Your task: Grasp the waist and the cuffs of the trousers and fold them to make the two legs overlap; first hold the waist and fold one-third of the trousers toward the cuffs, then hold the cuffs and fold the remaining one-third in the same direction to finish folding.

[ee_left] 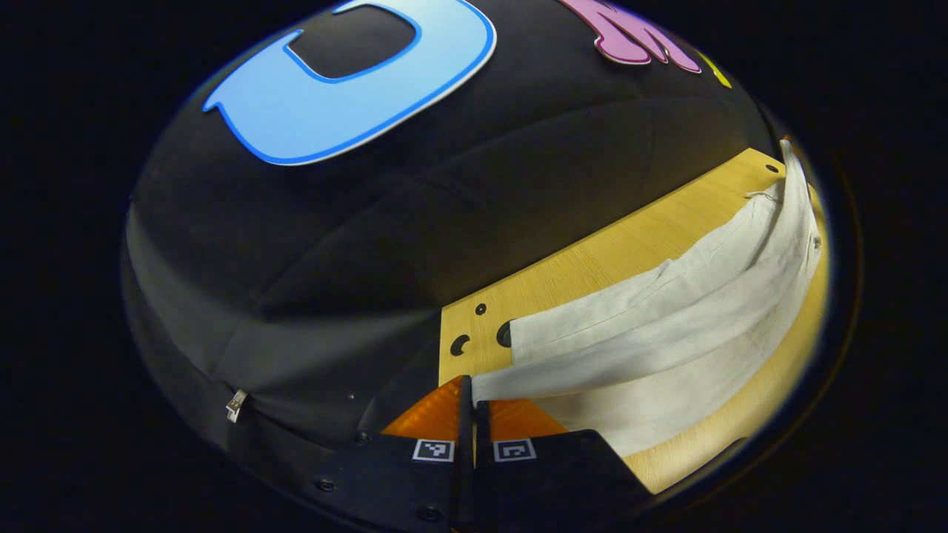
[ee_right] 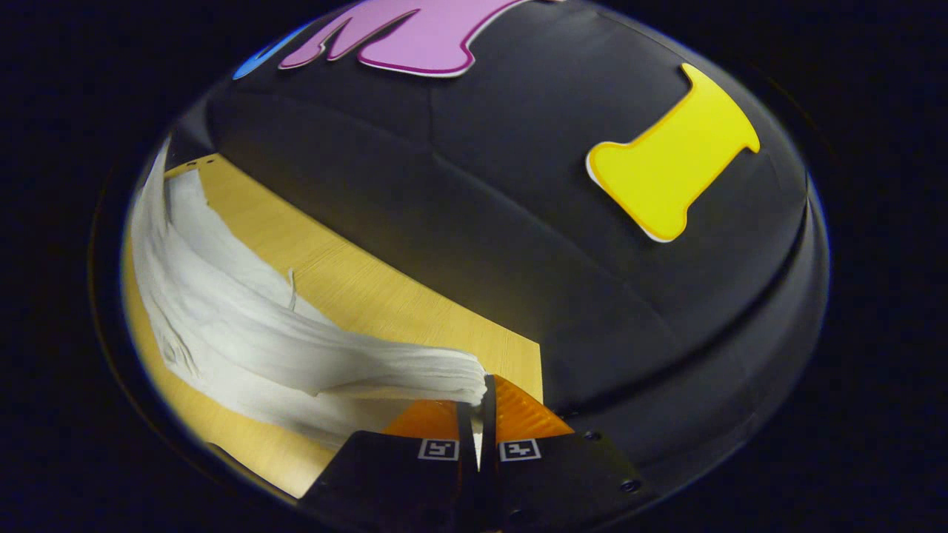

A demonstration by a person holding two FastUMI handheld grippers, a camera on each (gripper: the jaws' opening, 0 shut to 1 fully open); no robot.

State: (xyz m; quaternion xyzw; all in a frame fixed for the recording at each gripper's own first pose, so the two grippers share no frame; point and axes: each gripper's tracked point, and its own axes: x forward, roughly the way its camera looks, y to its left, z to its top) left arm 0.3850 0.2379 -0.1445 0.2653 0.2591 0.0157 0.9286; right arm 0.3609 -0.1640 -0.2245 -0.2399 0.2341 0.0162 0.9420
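Note:
White trousers (ee_left: pixel 666 333) hang stretched in a long band above the wooden table (ee_left: pixel 592 259). My left gripper (ee_left: pixel 474 392) is shut on a flat hemmed end of the cloth, near the table's corner. From there the fabric runs away to the upper right, where a thin drawstring (ee_left: pixel 755 194) dangles. In the right gripper view the trousers (ee_right: pixel 244 326) sweep off to the left, and my right gripper (ee_right: pixel 480 392) is shut on a bunched end of them close to the table (ee_right: pixel 370 281) edge. The fabric sags between the two grips.
The table's corner near my left gripper has small round holes (ee_left: pixel 460 344). Black booth cloth (ee_left: pixel 333 244) rises right behind the table's far edge. Bare wood (ee_right: pixel 244 444) shows beneath the hanging cloth.

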